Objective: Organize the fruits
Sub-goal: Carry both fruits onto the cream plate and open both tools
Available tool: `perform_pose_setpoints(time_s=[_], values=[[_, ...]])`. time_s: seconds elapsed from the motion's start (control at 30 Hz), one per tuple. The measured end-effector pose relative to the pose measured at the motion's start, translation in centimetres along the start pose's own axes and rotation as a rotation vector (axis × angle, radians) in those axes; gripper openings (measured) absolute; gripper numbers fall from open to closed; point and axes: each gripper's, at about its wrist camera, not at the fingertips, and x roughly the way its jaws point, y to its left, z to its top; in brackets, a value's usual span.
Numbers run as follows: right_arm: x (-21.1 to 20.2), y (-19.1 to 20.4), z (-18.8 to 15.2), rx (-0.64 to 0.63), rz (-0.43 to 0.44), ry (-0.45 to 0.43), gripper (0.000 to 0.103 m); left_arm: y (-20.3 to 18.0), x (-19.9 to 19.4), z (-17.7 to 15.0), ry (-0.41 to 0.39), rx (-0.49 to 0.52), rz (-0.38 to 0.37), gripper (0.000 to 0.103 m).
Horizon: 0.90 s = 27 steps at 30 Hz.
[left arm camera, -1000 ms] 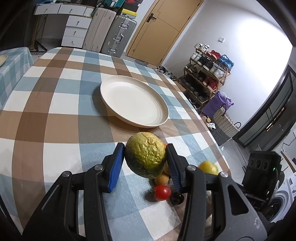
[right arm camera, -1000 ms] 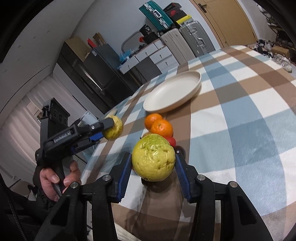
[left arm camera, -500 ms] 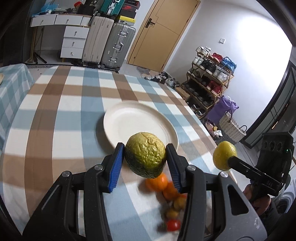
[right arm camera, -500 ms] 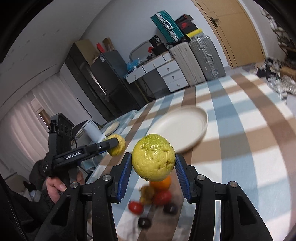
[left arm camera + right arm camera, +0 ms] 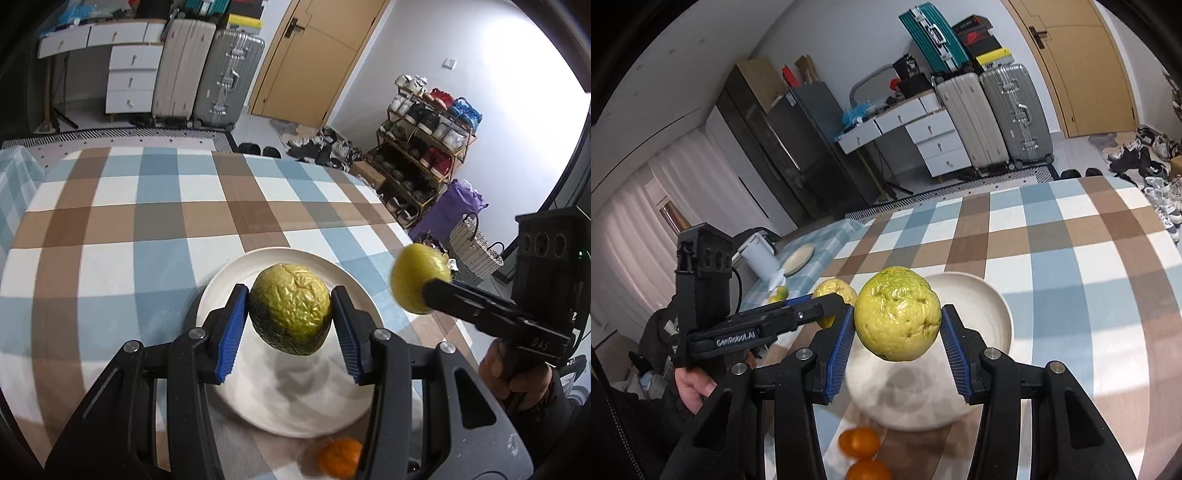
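Note:
My left gripper (image 5: 290, 326) is shut on a wrinkled dark-green guava (image 5: 291, 308) and holds it in the air above the white plate (image 5: 291, 406). My right gripper (image 5: 897, 334) is shut on a yellow-green guava (image 5: 897, 318) and holds it above the same plate (image 5: 993, 314). The right gripper and its guava (image 5: 419, 282) also show at the right of the left wrist view. The left gripper's guava (image 5: 835, 291) shows in the right wrist view. The plate has nothing lying on it.
The plate sits on a table with a blue, brown and white checked cloth (image 5: 147, 221). Oranges (image 5: 858, 441) (image 5: 338, 456) lie on the cloth near the plate's near edge. A second small table with a dish (image 5: 799, 258) stands to the left.
Both grippers have risen and moved forward with their guavas, from beside the small fruits to above the plate. The small fruits have dropped out of view at the bottom.

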Motion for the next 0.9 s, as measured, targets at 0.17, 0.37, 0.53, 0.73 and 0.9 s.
perform_pose_setpoints(time_s=[0.17, 0.37, 0.53, 0.73, 0.9], values=[[4.3, -2.2, 1.1, 0.03, -0.003, 0.057, 0.048, 1.0, 4.0, 1.2, 0.047, 0.0, -0.002, 0.043], [8.3, -4.5, 0.9, 0.082, -0.008, 0.131, 0.048, 2.0, 7.3, 1.0, 0.087, -0.013, -0.008, 0.043], [9.9, -5.3, 0.6, 0.093, -0.011, 0.142, 0.048, 2.6, 8.8, 1.0, 0.097, -0.022, -0.012, 0.043], [11.8, -6.3, 0.6, 0.138, -0.038, 0.182, 0.049, 3.4, 9.5, 0.8, 0.096, -0.041, -0.02, 0.043], [11.3, -6.1, 1.2, 0.149, -0.014, 0.139, 0.057, 2.7, 8.5, 1.1, 0.062, -0.02, 0.008, 0.067]])
